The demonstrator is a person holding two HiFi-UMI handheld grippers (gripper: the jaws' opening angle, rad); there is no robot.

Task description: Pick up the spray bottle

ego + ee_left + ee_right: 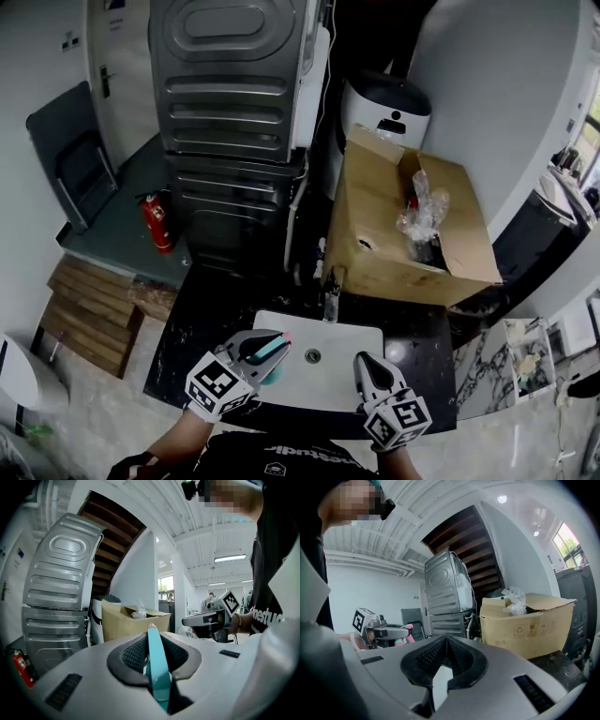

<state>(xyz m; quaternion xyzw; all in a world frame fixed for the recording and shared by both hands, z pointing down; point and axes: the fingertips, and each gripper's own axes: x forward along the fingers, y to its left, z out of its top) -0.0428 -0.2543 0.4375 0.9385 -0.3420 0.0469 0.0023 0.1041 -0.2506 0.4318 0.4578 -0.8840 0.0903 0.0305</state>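
Seemingly done: the left gripper point(278, 343) clasps the teal spray bottle point(157, 672), held above the bench's point(427, 333) near edge, while the right gripper point(446, 640) is closed and empty

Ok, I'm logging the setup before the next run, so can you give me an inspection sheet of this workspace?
Surface: white sink set in a dark counter.
Job's things: teal spray bottle with a pink tip, held over the sink's left edge.
Clutter: open box with crumpled plastic, on the counter behind the sink.
Grippers: left gripper shut on the spray bottle; right gripper shut, nothing between its jaws.
Cables: white hose or cable beside the machines; cannot tell which.
Surroundings: stacked grey machines, red extinguisher, chair, pallets.
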